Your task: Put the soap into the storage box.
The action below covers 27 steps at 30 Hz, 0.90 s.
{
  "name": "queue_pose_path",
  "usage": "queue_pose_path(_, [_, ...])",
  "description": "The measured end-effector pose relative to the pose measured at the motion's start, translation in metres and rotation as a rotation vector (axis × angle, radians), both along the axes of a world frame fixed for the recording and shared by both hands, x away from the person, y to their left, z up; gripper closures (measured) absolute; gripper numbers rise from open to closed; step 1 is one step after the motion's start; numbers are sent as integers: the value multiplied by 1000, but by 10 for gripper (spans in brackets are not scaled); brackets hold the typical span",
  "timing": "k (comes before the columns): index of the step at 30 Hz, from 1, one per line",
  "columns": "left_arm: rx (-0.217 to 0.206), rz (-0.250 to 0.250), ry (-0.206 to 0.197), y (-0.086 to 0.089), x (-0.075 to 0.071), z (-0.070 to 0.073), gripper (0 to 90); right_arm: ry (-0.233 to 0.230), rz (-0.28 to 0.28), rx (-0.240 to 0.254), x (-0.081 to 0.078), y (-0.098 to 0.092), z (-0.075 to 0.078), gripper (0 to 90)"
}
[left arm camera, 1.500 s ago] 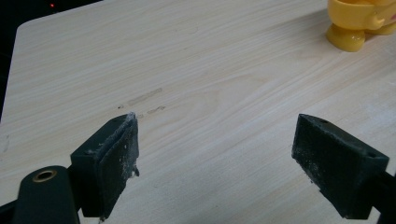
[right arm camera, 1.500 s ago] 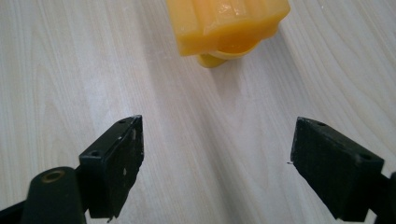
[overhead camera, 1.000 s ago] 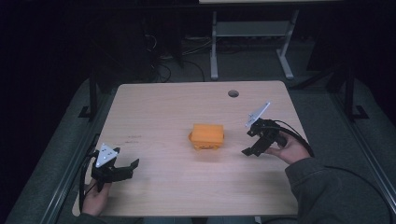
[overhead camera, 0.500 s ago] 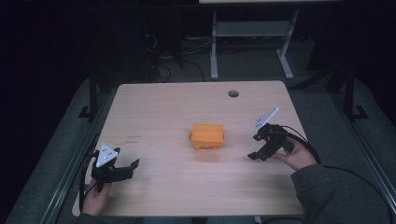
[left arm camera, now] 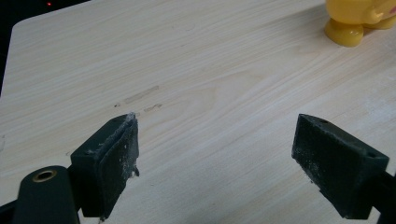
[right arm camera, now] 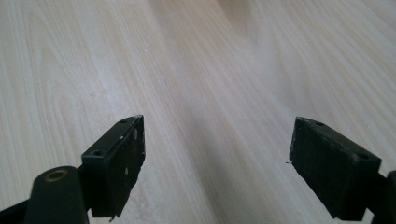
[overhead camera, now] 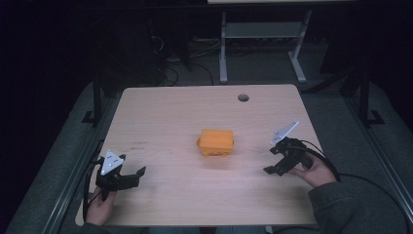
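Since a second ago, the right claw (overhead camera: 271,165) has drawn back from the orange block (overhead camera: 216,142) toward the right near edge of the counter (overhead camera: 165,112), and it now sits lower and well apart from the block. Over that time the left claw (overhead camera: 135,176) has kept its place near the left front corner, and the block has not shifted.

From the high view, the orange block lies near the middle of the counter, between the two claws and touching neither. It looks boxy with a rounded lip at its left side; no label or writing can be read on it. In the left gripper view the same thing shows as a yellow-orange rounded shape (left arm camera: 357,18) at the top right corner, far ahead of the jaws.

Both claws stand wide apart with nothing between them. The left claw (left arm camera: 215,158) hangs just over bare pale wood, its pads dusted with white specks. The right claw (right arm camera: 217,158) also looks down on bare wood grain.

A round cable hole (overhead camera: 243,97) sits near the far edge of the counter. A few faint marks (left arm camera: 137,95) show on the wood ahead of the left claw; they are too smeared to read as writing.
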<state>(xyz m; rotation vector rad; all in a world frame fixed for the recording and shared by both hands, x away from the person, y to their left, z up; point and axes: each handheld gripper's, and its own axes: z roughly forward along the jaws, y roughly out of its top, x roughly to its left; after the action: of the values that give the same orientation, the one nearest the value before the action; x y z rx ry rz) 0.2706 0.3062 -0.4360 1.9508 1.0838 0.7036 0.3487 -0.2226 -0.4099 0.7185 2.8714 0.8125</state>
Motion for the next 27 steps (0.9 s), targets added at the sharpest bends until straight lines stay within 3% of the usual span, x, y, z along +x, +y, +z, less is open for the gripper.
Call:
queue_pose_path(17, [16,-8,6,-1,0,-1,142,42,-57,34,-22,-19,-21,177])
queue_pose_path(27, [17,-11,10,-1,0,-1,142,39,-81,50,-33,-32,-26,178])
